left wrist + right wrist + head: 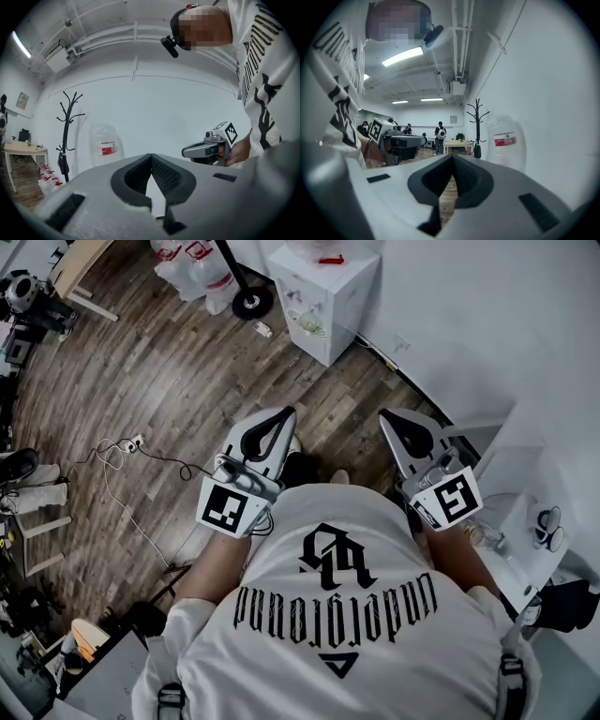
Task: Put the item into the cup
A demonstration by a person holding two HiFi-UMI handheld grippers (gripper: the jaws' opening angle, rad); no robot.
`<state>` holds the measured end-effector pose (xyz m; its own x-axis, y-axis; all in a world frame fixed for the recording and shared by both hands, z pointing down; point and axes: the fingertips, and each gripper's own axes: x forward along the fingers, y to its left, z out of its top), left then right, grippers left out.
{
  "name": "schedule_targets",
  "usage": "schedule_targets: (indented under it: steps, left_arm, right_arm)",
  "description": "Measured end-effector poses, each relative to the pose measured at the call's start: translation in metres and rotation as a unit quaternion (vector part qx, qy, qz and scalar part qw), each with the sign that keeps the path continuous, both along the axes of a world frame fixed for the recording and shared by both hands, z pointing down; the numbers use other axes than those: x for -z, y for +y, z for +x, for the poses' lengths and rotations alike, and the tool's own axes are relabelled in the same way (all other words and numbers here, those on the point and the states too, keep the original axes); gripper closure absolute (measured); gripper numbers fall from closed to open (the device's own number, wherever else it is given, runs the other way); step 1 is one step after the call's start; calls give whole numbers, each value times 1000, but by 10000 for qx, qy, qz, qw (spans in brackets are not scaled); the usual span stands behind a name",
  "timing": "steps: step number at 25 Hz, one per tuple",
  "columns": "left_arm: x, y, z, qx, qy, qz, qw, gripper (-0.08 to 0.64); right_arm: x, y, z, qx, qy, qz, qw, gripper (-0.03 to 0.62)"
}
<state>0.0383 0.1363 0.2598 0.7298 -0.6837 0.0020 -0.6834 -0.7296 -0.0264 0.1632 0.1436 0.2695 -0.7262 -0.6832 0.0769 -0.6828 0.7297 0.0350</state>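
Observation:
No cup or item shows clearly in any view. A person in a white printed T-shirt (347, 615) holds both grippers level in front of the body, above the wooden floor. My left gripper (286, 414) is shut with nothing between its jaws; in the left gripper view its dark pads (161, 174) meet in a point. My right gripper (386, 416) is also shut and empty, and its pads (464, 178) touch at the tip. Each gripper view shows the other gripper held in a hand: the right one (206, 150) and the left one (396, 140).
A white water dispenser (323, 296), water bottles (192, 268) and a coat rack base (251, 304) stand by the wall ahead. A cable (141, 456) lies on the floor at left. A white table (525, 512) at the right edge carries small things I cannot make out.

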Motion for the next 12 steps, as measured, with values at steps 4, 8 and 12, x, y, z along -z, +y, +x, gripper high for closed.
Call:
schedule_targets:
  steps: [4, 8, 12]
  left_arm:
    - [-8, 23, 11, 62, -67, -85, 9999, 552]
    - [-14, 39, 14, 154, -128, -153, 9997, 552]
    - [-19, 45, 10, 264, -173, -192, 9993, 552]
  right_arm:
    - [-6, 26, 12, 90, 25, -18, 10000, 588]
    - [-12, 43, 17, 198, 7, -39, 9998, 588]
    - [-11, 52, 14, 285, -15, 20, 9996, 588]
